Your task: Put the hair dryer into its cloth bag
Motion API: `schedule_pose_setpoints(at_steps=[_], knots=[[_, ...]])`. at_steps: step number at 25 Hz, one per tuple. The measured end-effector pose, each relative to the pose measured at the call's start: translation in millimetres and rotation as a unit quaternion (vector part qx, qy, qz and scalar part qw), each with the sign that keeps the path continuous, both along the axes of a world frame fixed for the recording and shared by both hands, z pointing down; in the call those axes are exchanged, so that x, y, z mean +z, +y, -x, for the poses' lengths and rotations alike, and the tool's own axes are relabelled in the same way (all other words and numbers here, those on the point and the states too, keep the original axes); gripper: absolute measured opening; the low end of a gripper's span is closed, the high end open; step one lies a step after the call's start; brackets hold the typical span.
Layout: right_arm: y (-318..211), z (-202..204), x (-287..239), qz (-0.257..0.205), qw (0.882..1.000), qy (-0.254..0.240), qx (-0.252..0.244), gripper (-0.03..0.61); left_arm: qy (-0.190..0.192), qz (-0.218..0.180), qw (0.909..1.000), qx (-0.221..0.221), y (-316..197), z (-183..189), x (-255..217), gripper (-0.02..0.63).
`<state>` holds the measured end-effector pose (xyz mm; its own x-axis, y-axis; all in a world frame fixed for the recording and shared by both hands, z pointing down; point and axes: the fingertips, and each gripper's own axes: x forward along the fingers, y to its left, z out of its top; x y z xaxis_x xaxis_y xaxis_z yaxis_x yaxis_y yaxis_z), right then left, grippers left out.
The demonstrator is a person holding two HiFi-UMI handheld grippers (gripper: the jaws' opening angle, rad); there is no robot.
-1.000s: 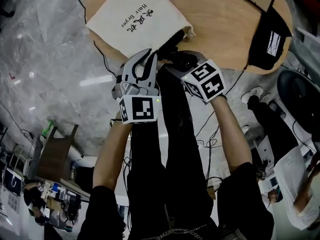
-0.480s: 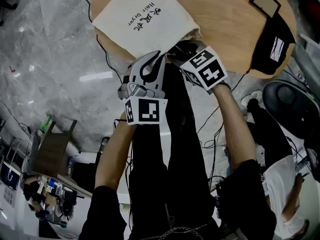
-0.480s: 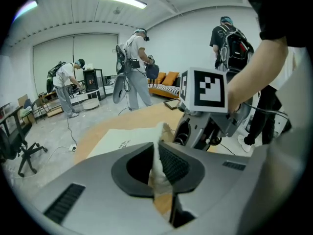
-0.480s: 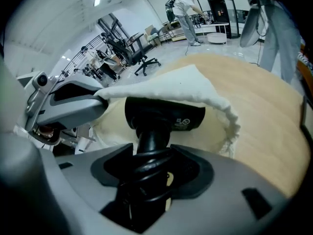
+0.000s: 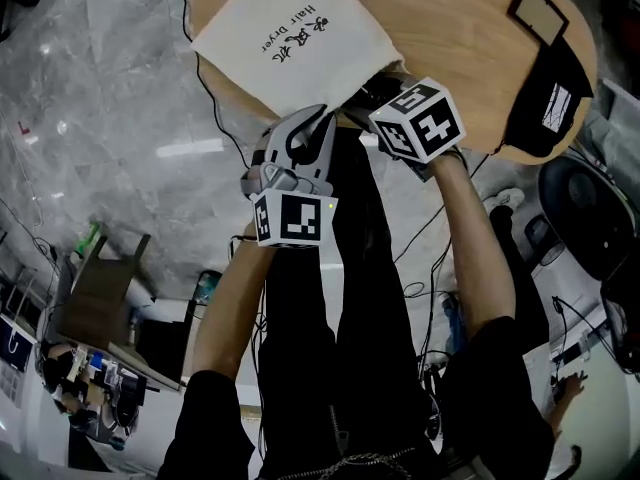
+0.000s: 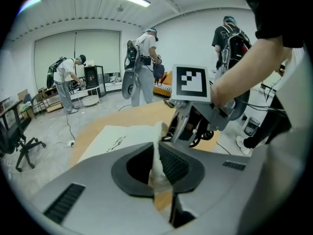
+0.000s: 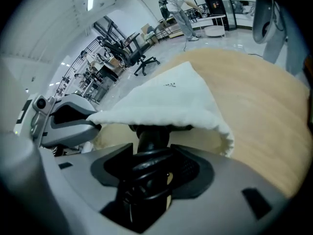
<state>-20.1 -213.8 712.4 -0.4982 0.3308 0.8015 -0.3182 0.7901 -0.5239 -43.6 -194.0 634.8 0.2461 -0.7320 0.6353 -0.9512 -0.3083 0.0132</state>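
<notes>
The cream cloth bag [image 5: 290, 43] lies on the round wooden table [image 5: 450, 38], its mouth at the near edge. My left gripper [image 5: 316, 120] is shut on the bag's rim, and a strip of cloth [image 6: 157, 163] stands pinched between its jaws. My right gripper [image 5: 385, 103] is shut on the black hair dryer [image 7: 149, 173], gripping its handle with the cord looped over it. The dryer's front end [image 7: 154, 131] sits under the lifted upper rim of the bag [image 7: 171, 94], inside the open mouth. Most of the dryer is hidden in the head view.
A black pouch [image 5: 545, 93] and a small framed item [image 5: 543, 8] lie at the table's right side. Cables hang off the table's edge. A dark office chair [image 5: 590, 208] stands on the floor at right, a stool [image 5: 100, 288] at left. Several people stand farther off in the room.
My right gripper has moved up toward the bag with the hair dryer, bringing it closer into the mouth. The left gripper has kept its hold on the rim.
</notes>
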Motion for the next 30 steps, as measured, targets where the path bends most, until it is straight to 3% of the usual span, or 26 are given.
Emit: schedule_pose_setpoints(at_steps=[14, 19, 23, 30], knots=[[-0.5, 12.3, 32.1, -0.144, 0.989, -0.012, -0.029, 0.252, 0.011, 0.028, 0.9995, -0.009, 0.5, -2.7, 13.0, 0.038], [-5.2, 9.1, 24.3, -0.152, 0.988, -0.014, 0.001, 0.326, 0.017, 0.033, 0.9993, -0.008, 1.9, -1.0, 15.6, 0.038], [4.1, -14.4, 11.6, -0.160, 0.987, -0.012, 0.014, 0.332, 0.018, 0.034, 0.9993, -0.003, 0.6, -0.7, 13.0, 0.038], [23.2, -63.7, 32.7, -0.197, 0.979, 0.042, 0.012, 0.334, 0.019, 0.037, 0.9991, -0.002, 3.3, -1.1, 14.4, 0.038]])
